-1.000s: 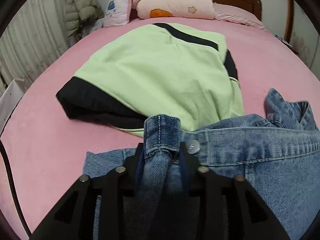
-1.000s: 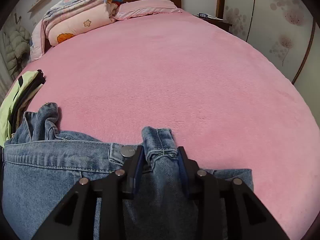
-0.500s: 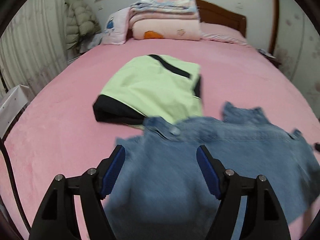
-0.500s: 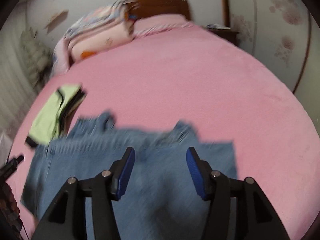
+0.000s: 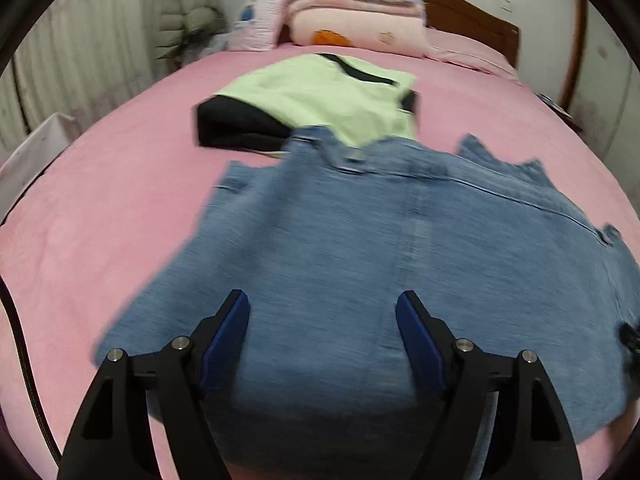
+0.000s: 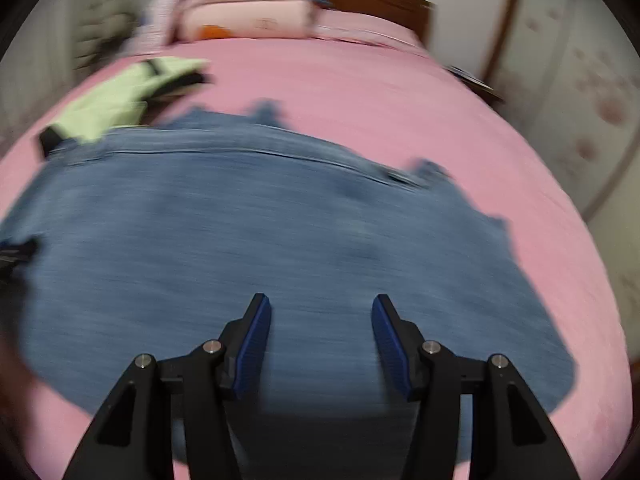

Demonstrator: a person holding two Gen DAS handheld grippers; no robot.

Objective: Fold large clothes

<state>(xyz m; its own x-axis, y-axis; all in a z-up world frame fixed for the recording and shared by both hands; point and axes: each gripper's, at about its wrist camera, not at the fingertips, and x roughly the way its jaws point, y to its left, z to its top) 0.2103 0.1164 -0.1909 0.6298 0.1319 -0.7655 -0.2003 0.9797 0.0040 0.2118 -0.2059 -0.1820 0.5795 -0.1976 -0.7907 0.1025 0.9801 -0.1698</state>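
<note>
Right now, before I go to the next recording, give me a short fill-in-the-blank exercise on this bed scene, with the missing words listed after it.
1. The denim garment lies spread on a bed cover whose colour is ____.
2. The jaws of the left hand-held gripper stand ____, with nothing pinched between them.
3. Beyond the denim lies a folded garment that is light ____ with black trim.
4. The right hand-held gripper holds ____.

Missing words: pink; open; green; nothing

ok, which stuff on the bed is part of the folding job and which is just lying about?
Job:
- denim garment
- left gripper, open
- right gripper, open

Lying about:
- green and black garment, already folded
- stacked bedding
- puffer jacket
</note>
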